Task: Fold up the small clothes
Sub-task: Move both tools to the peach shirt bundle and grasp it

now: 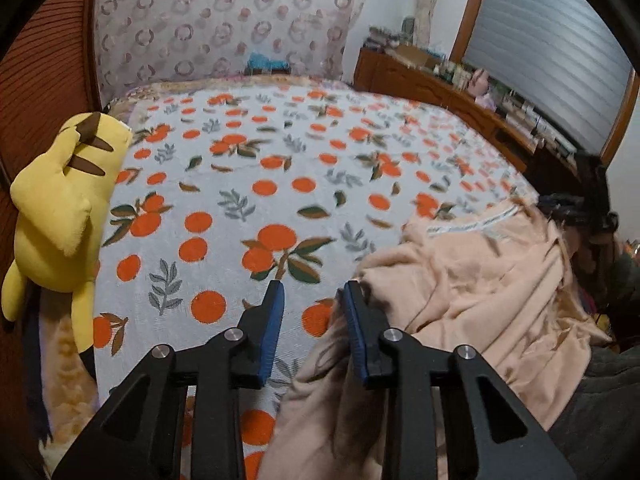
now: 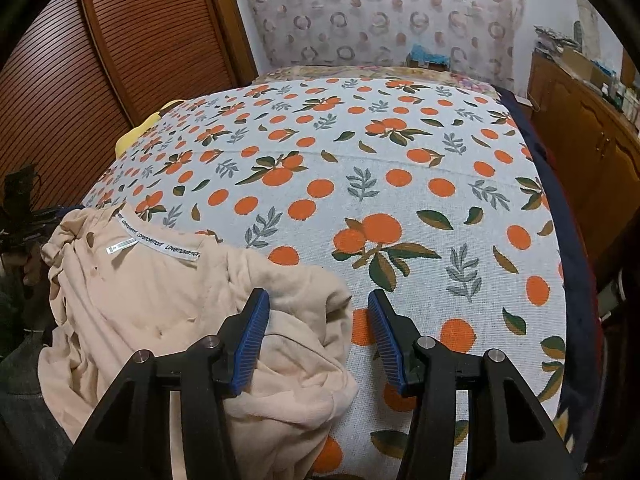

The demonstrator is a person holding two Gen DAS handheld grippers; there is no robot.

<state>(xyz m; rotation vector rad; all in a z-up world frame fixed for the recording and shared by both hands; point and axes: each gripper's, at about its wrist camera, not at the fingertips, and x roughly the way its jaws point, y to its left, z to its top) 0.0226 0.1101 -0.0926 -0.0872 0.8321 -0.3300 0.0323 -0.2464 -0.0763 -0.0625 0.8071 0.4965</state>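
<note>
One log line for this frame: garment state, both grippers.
garment: crumpled on bedspread, unfolded | left gripper: open at garment edge | right gripper: open over garment edge

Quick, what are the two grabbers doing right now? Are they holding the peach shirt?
Left gripper: open, holding nothing; the peach garment lies beside it.
Right gripper: open, holding nothing; a bunched fold of the garment lies between its fingers, unpinched.

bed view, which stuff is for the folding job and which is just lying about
For the job:
- peach garment, crumpled
- left gripper
- right gripper
- bedspread

Lying about:
- yellow plush
- cabinet clutter
- blue item by the headboard
</note>
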